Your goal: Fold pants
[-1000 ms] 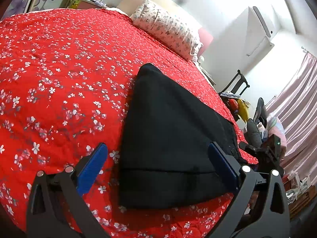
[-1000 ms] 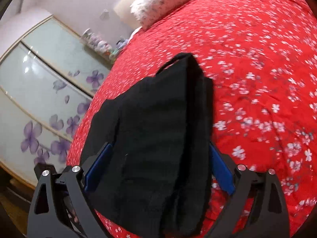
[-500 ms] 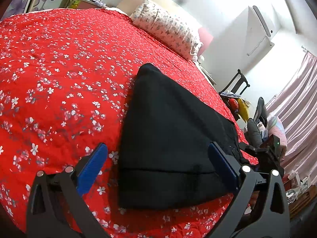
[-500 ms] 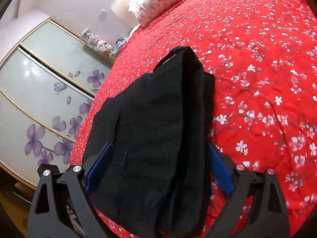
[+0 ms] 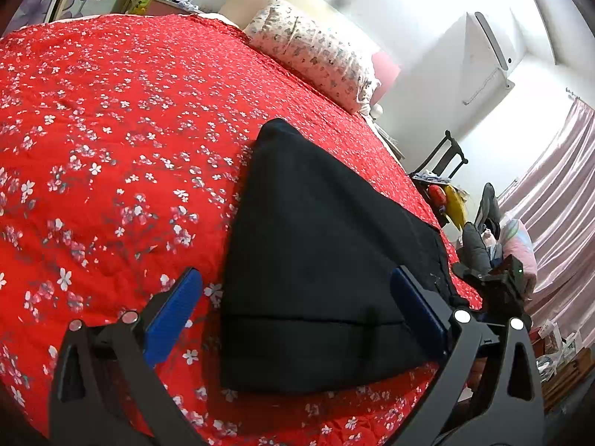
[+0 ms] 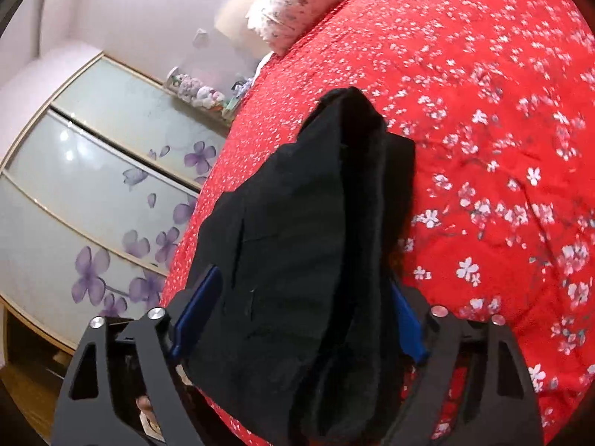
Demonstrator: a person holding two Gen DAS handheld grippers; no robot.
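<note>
Black pants [image 5: 319, 260] folded into thick layered wedge, centre frame on red floral bed [image 5: 111, 148]; both my jaws released, straddling cloth.

My left gripper [image 5: 295, 310]: jaws spread wide, blue pads apart. My right gripper [image 6: 301, 310]: jaws likewise spread wide, clamping nothing.

The right gripper [image 6: 301, 319] is holding its two blue-padded fingers [image 6: 199, 312] wide apart, one on each side of the black pants [image 6: 297, 260]. The pants are lying folded in a long stack on the red flowered bedspread [image 6: 502, 130], with layered edges showing along the right side. A floral pillow [image 6: 297, 7] is sitting far behind, and a wardrobe [image 6: 93, 186] with purple flower doors is standing at the left.
</note>
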